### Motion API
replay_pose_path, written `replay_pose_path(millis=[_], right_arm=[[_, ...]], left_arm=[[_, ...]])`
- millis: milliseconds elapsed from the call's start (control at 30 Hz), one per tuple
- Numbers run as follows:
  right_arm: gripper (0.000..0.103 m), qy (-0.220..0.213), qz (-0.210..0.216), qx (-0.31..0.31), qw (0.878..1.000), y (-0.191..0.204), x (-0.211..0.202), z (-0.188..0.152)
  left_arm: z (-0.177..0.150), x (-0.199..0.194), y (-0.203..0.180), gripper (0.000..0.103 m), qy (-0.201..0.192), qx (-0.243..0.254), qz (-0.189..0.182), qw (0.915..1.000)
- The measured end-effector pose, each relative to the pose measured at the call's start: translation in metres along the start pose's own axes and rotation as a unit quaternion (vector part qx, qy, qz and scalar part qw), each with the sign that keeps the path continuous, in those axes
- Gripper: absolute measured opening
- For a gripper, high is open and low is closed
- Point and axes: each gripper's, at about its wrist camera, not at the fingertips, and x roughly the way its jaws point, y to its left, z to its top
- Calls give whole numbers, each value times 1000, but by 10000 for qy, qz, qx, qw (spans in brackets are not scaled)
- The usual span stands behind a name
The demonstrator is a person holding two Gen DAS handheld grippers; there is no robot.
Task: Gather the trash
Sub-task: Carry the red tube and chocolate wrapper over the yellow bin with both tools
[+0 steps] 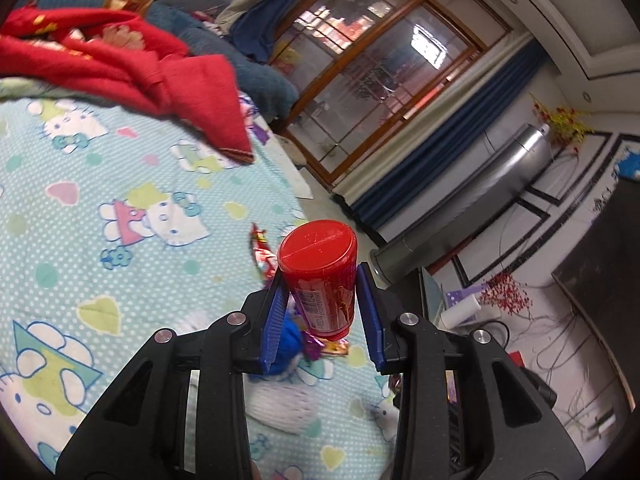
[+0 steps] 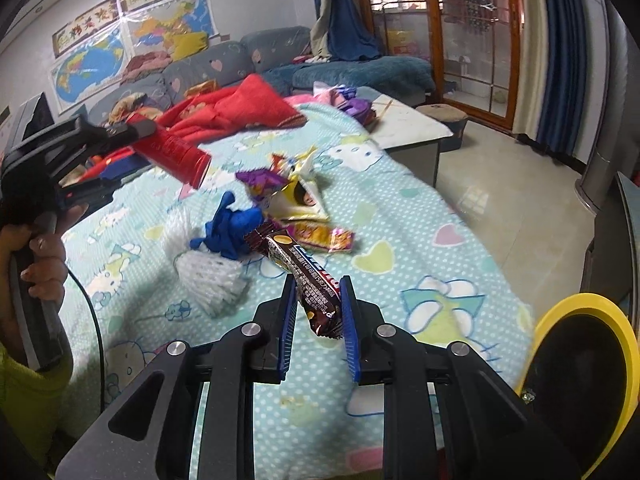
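Note:
My left gripper (image 1: 322, 280) is shut on a red plastic bottle (image 1: 322, 276) and holds it above the Hello Kitty bed sheet (image 1: 100, 208). The bottle also shows in the right wrist view (image 2: 172, 152), held in the air at the left. My right gripper (image 2: 318, 292) is shut on a dark brown snack bar wrapper (image 2: 304, 272), lifted over the sheet. A blue crumpled glove (image 2: 230, 228), a white foam net (image 2: 208, 276) and several shiny snack wrappers (image 2: 296, 196) lie on the bed beyond it.
A bin with a yellow rim (image 2: 580, 380) stands at the bed's lower right. A red blanket (image 2: 236, 110) lies at the bed's far side, sofas (image 2: 216, 68) behind. A low table (image 2: 408, 128) and tiled floor (image 2: 512, 208) are to the right.

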Motion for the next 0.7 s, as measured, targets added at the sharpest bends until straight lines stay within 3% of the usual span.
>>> replay_pose_path(millis=[700], right_arm=[[20, -544, -470, 506, 9961, -47, -55, 2]], left_arm=[[-27, 18, -59, 27, 329, 857, -303, 9953]])
